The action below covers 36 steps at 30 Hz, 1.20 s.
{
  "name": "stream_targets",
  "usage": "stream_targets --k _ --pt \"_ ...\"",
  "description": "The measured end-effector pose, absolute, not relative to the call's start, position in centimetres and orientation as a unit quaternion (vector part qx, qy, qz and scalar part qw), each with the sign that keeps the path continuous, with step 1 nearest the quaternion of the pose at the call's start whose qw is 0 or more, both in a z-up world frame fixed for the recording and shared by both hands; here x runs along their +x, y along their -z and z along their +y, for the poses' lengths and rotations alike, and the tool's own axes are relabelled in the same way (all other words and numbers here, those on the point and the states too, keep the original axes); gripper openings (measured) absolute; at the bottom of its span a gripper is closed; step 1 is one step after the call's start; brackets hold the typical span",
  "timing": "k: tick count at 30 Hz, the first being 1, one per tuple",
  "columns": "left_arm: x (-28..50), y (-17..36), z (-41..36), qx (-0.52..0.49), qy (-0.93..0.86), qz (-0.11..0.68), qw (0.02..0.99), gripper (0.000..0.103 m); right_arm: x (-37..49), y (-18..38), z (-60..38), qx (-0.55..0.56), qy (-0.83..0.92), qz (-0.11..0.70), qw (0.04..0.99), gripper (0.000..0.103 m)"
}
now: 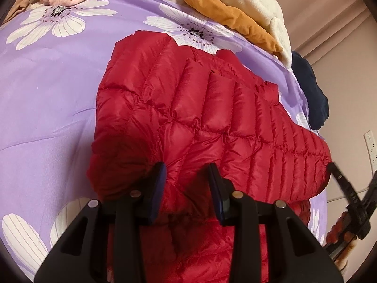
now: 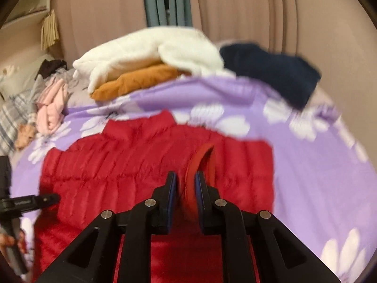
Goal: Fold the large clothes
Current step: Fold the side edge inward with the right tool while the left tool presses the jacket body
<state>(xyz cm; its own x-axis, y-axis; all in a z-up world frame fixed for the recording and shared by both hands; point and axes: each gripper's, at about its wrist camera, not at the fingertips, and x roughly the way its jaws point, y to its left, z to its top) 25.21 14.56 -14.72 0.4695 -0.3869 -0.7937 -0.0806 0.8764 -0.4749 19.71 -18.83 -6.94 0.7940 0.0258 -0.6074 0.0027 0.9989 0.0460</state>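
Folding item: red puffer jacket [image 1: 202,122] on bed [image 1: 47,108]. Left gripper [image 1: 188,176] fingers narrowly clamp slippery quilting; right gripper [image 2: 186,184] fingers pinch the cuff thinly. Risk: either slips, fold springs back.

1. Jacket [image 1: 188,118]: red quilted shell, glossy, smooth, puffy between the stitched seams.
2. Bedcover [image 1: 47,99]: lilac cloth, matt, smooth, printed with white flowers.
3. Fleece [image 1: 247,2]: white, fluffy pile.
4. Grippers [image 1: 187,176] [image 2: 186,184]: black matt plastic, silver metal pins, blue pads [image 1: 160,188].
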Motion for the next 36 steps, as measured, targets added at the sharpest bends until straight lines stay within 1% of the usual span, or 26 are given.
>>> stream_targets --k 1,3,5,6,10,13,20,27,32,33,35,36 --pt "25.2 14.7 14.6 -0.230 0.092 0.507 0.826 0.036 19.6 6.6 -18.6 0.016 -0.001 0.309 0.951 0.014" --pt "25.2 14.7 14.5 -0.228 0.092 0.508 0.825 0.036 19.7 6.2 -18.6 0.019 0.004 0.296 0.955 0.020" --pt "25.3 14.8 14.5 -0.229 0.091 0.508 0.825 0.036 19.8 6.1 -19.0 0.042 0.003 0.290 0.956 0.031" --pt "25.3 14.8 14.5 -0.228 0.091 0.509 0.825 0.036 19.7 6.0 -19.0 0.051 0.001 0.286 0.957 0.032" --pt "25.4 14.8 14.3 -0.223 0.089 0.509 0.827 0.036 19.9 6.5 -18.5 0.066 -0.032 0.294 0.953 0.033" --pt "25.4 14.8 14.2 -0.222 0.089 0.508 0.828 0.036 20.8 7.9 -17.9 0.071 -0.058 0.329 0.940 0.033" --pt "25.3 15.0 14.2 -0.219 0.088 0.507 0.829 0.036 22.3 12.2 -18.3 0.094 -0.054 0.409 0.906 0.033" --pt "25.3 15.1 14.1 -0.216 0.088 0.506 0.831 0.036 22.5 13.6 -17.8 0.077 -0.052 0.424 0.901 0.033" --pt "25.2 14.9 13.9 -0.213 0.082 0.507 0.831 0.036 22.8 13.9 -18.1 0.085 -0.056 0.428 0.898 0.033" --pt "24.9 14.6 13.8 -0.210 0.080 0.507 0.832 0.038 22.7 13.7 -18.2 0.087 -0.055 0.427 0.898 0.033" --pt "24.1 13.8 13.6 -0.204 0.077 0.504 0.836 0.044 21.6 12.5 -18.6 0.095 -0.059 0.411 0.905 0.033" --pt "23.5 13.3 13.5 -0.200 0.076 0.500 0.839 0.051 21.2 12.1 -18.8 0.095 -0.061 0.404 0.908 0.033"
